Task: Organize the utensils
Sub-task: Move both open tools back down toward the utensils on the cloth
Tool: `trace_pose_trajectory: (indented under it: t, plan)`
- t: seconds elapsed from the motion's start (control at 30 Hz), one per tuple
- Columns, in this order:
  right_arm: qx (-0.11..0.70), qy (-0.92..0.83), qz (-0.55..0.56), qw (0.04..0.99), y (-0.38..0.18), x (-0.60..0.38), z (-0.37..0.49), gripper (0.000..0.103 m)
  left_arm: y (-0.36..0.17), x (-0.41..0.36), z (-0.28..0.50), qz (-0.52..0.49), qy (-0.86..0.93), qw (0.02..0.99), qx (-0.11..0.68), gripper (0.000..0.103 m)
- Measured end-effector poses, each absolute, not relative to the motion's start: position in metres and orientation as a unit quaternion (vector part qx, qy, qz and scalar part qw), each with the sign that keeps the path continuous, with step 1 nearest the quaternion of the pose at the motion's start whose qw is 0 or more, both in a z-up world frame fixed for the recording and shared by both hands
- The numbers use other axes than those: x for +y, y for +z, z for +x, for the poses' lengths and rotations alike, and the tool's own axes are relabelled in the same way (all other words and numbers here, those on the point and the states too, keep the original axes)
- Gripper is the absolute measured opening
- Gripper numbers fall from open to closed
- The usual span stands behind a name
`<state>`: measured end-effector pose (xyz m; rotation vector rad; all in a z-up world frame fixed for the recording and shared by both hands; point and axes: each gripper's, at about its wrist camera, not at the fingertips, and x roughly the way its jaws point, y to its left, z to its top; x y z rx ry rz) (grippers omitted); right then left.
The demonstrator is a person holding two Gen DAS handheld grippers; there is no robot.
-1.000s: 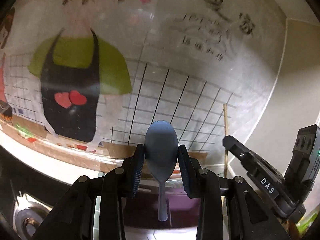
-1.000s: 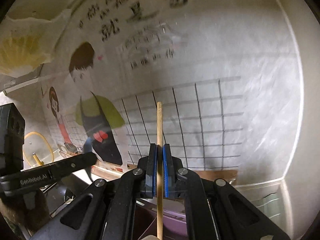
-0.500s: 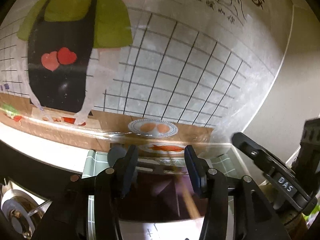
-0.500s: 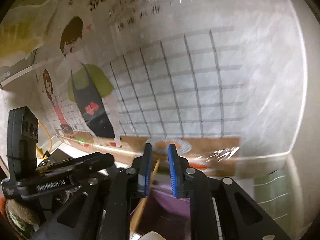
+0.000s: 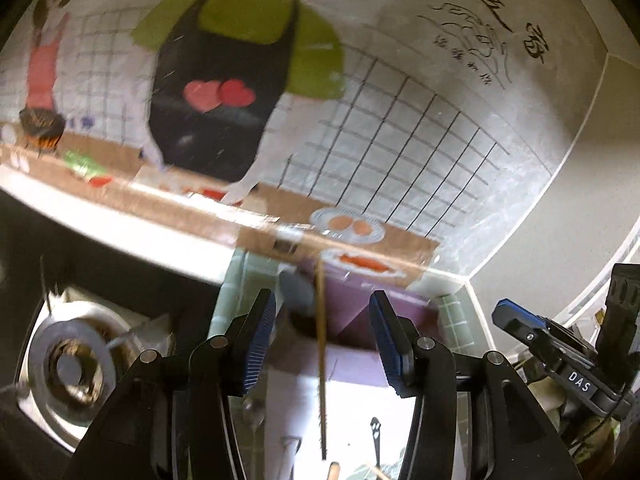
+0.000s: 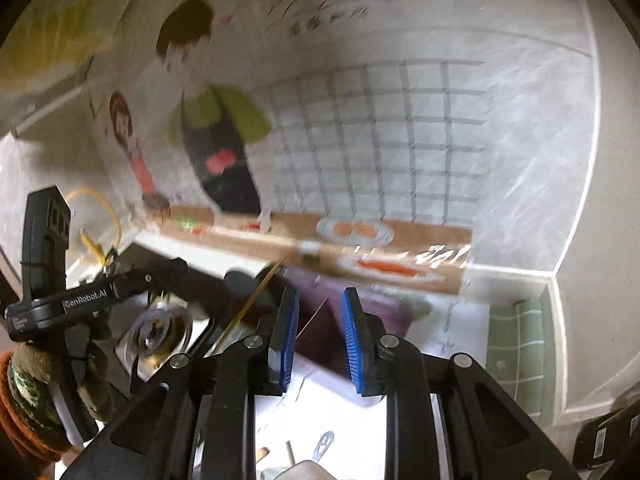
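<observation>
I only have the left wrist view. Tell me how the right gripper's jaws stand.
Observer: The right gripper has its jaws open, with nothing between the blue pads.
Operator: Report the thin wooden chopstick from that side.
Observer: The thin wooden chopstick leans leftward, outside those jaws.
Operator: Name anything behind my gripper.
Observer: A yellow looped cable shows against the wall at far left.
</observation>
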<state>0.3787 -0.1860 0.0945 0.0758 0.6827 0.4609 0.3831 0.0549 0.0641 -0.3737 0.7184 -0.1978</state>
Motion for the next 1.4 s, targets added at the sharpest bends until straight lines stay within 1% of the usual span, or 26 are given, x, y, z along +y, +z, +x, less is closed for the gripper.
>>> trace_pose_trajectory:
  t: [0.13,0.3,0.53,0.73,0.87,1.0,1.13,1.2,1.27,1.33,1.4]
  plan:
    - [0.354,0.224,0.022,0.908,0.085,-0.167,0.377,0.022,0.045,0.069,0.375,-0.197,-0.088,0.901,0.377,0.050]
    - [0.374,0.226,0.016,0.899,0.080,-0.151,0.374,0.022,0.043,0.083,0.353,-0.207,-0.080,0.900,0.375,0.050]
    - [0.385,0.209,-0.013,0.899,0.085,-0.125,0.380,0.022,0.066,0.100,0.309,-0.178,-0.052,0.919,0.349,0.050]
    - [0.403,0.202,0.000,0.893,0.086,-0.112,0.387,0.022,0.091,0.124,0.263,-0.155,-0.031,0.934,0.319,0.050]
    - [0.399,0.214,0.010,0.892,0.087,-0.108,0.370,0.022,0.096,0.138,0.234,-0.133,-0.023,0.943,0.303,0.050]
    - [0.395,0.250,0.014,0.884,0.079,-0.111,0.335,0.022,0.075,0.143,0.220,-0.116,-0.055,0.941,0.312,0.050]
    - [0.404,0.298,-0.008,0.865,0.059,-0.118,0.298,0.022,0.035,0.134,0.213,-0.116,-0.080,0.929,0.343,0.050]
    - [0.415,0.304,-0.040,0.857,0.045,-0.120,0.276,0.022,0.015,0.123,0.215,-0.131,-0.095,0.914,0.373,0.050]
    - [0.430,0.299,-0.071,0.849,0.030,-0.122,0.255,0.022,0.004,0.105,0.215,-0.114,-0.114,0.906,0.391,0.050]
    - [0.441,0.283,-0.095,0.846,0.016,-0.127,0.240,0.022,-0.007,0.083,0.211,-0.082,-0.122,0.910,0.389,0.050]
    - [0.454,0.269,-0.098,0.843,0.003,-0.137,0.228,0.022,-0.018,0.069,0.211,-0.074,-0.125,0.908,0.393,0.048]
